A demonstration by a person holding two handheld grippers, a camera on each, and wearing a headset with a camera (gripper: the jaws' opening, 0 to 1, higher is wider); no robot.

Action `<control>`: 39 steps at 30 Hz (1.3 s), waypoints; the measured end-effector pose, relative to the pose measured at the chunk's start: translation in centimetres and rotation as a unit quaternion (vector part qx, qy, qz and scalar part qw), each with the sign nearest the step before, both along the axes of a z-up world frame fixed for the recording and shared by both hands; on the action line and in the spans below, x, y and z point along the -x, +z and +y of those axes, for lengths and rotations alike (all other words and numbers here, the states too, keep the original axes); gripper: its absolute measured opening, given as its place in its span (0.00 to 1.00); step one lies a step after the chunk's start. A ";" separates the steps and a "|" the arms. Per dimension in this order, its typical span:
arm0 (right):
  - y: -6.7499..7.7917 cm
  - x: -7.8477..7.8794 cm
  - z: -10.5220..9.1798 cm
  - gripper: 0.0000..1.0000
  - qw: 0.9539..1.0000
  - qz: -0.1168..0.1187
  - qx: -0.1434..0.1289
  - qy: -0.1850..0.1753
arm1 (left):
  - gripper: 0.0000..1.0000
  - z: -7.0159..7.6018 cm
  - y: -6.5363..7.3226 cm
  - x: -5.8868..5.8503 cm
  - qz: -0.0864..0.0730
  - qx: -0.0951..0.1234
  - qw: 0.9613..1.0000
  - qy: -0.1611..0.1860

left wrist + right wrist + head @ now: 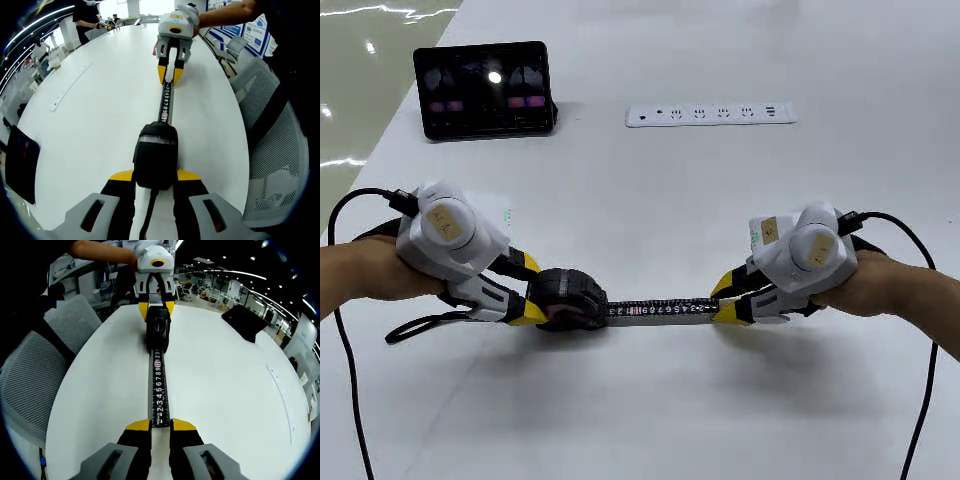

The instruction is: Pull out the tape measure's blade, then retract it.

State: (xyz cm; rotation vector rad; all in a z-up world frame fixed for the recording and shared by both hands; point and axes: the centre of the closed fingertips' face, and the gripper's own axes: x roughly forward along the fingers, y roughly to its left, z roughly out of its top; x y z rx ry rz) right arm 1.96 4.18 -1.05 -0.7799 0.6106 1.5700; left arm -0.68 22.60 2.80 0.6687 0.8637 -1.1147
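Observation:
A black tape measure case (566, 298) lies on the white table (650, 200), and my left gripper (531, 290) is shut on it. In the left gripper view the case (156, 156) sits between the yellow-tipped jaws. A short length of black numbered blade (658, 309) runs out to the right. My right gripper (725, 299) is shut on the blade's end. In the right gripper view the blade (158, 396) stretches from my jaws to the case (158, 329), with the left gripper (155, 307) behind it. The right gripper (170, 75) faces me in the left gripper view.
A black tablet (485, 88) stands propped at the back left. A white power strip (710, 113) lies at the back centre. Black cables (345, 370) trail from both grippers across the table. Mesh chairs (272, 165) stand beside the table edge.

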 end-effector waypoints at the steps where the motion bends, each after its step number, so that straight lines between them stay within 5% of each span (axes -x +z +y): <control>1: 0.0 -0.1 -0.3 0.09 1.000 -0.001 0.001 -0.001 | 0.23 0.0 0.0 0.0 0.000 0.000 1.000 0.000; 39: 0.4 -0.6 -8.3 0.09 0.999 0.003 0.034 -0.033 | 0.23 0.0 -0.1 0.1 0.004 -0.008 1.000 -0.002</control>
